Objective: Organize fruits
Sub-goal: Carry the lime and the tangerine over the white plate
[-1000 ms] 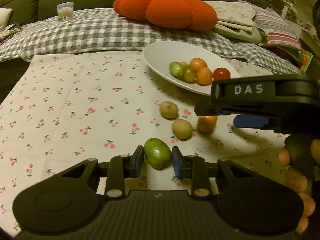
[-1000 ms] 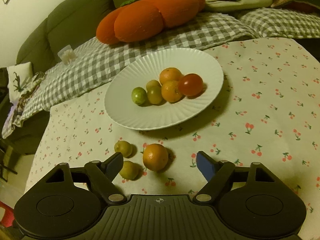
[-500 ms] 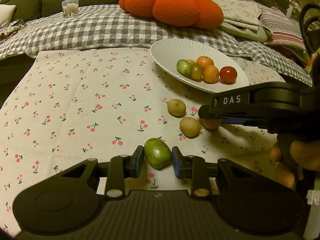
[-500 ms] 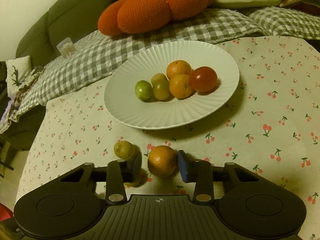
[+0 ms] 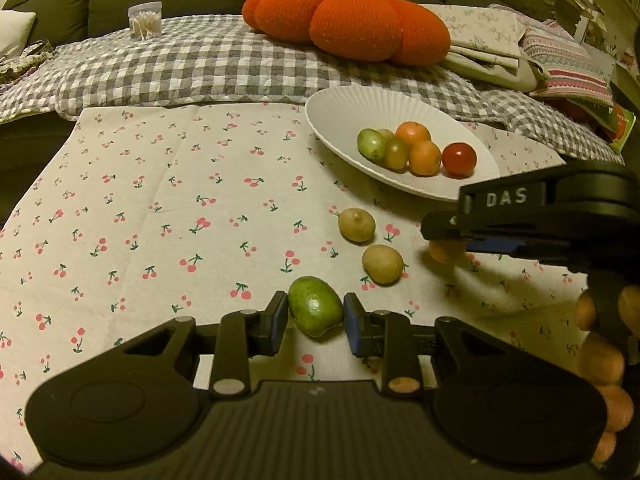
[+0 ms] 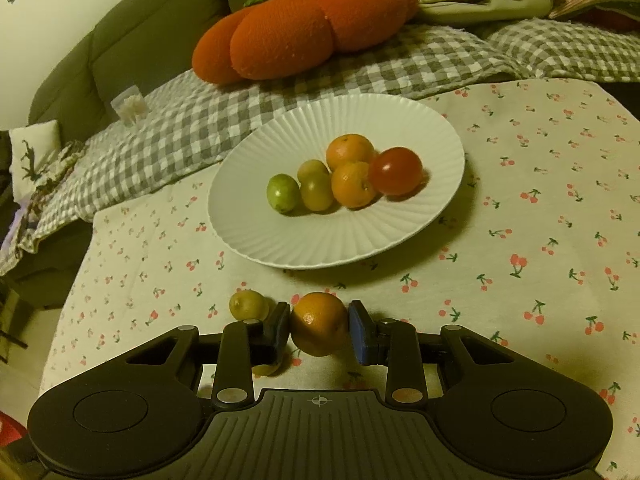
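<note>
My left gripper [image 5: 316,318] is shut on a green fruit [image 5: 316,310], held just above the cherry-print cloth. My right gripper [image 6: 320,326] is shut on an orange [image 6: 319,323]; it shows at the right of the left wrist view [image 5: 452,236] with the orange [image 5: 445,251] under it. A white ribbed plate [image 6: 320,240] [image 5: 348,120] holds several fruits: a green one [image 6: 283,193], two oranges and a red tomato [image 6: 395,171]. Two yellowish fruits [image 5: 357,224] [image 5: 382,263] lie on the cloth in front of the plate.
An orange pumpkin cushion [image 5: 348,20] lies on a checked blanket [image 5: 180,68] behind the table, with folded cloths [image 5: 492,44] to the right. A small jar of cotton swabs [image 5: 145,18] stands at the back left. The cloth's left half shows only its cherry print.
My right gripper closed on the orange in front of the plate and lifted it slightly. My left gripper kept its hold on the green fruit and drew back a little.
</note>
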